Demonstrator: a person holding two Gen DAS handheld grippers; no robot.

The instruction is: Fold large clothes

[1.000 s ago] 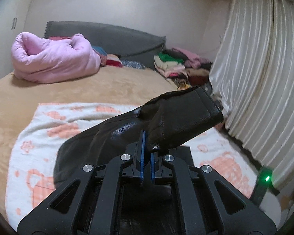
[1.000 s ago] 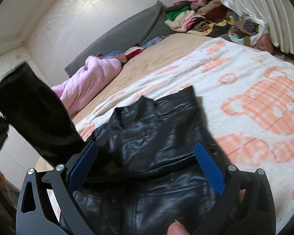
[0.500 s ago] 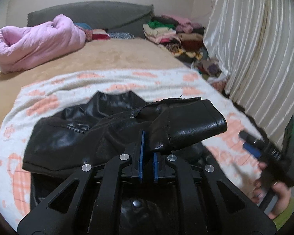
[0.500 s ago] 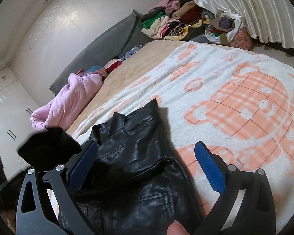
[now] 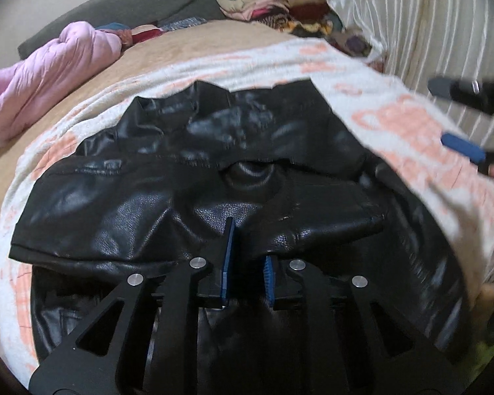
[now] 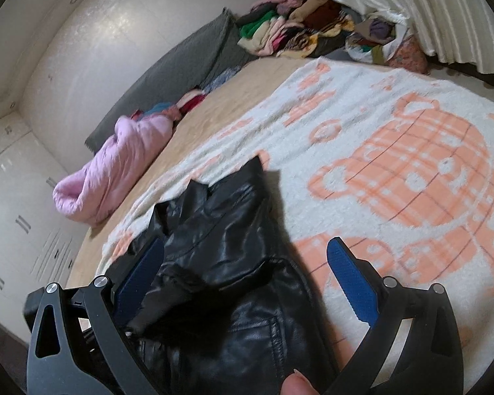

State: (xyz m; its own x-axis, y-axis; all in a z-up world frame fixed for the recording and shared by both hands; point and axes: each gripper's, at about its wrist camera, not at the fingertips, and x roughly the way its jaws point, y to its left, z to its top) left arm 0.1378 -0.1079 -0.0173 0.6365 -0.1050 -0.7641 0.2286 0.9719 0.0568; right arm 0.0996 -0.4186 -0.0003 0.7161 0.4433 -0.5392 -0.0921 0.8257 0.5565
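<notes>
A black leather jacket (image 5: pixel 181 171) lies spread on a white blanket with orange bears (image 5: pixel 395 125) on the bed. Its sleeve (image 5: pixel 329 210) is folded across the body and rests on it. My left gripper (image 5: pixel 247 240) sits low over the sleeve; its jaws are opening, with a fold of sleeve leather still between them and draped over the right fingertip. In the right wrist view the jacket (image 6: pixel 233 240) fills the lower left. My right gripper (image 6: pixel 247 243) hovers wide open above the jacket's right edge with nothing gripped, and it also shows in the left wrist view (image 5: pixel 451 117).
A pink quilt (image 6: pixel 115 171) lies bundled at the bed's far left before a grey headboard cushion (image 6: pixel 181 62). A pile of mixed clothes (image 6: pixel 299 23) sits at the far corner beside a pale curtain (image 5: pixel 428 26). White cupboard doors (image 6: pixel 13 217) stand at left.
My left gripper has come down with the sleeve, laying it across the jacket body, and the gap between its pads has widened. The right gripper has shifted a little and stays wide open.
</notes>
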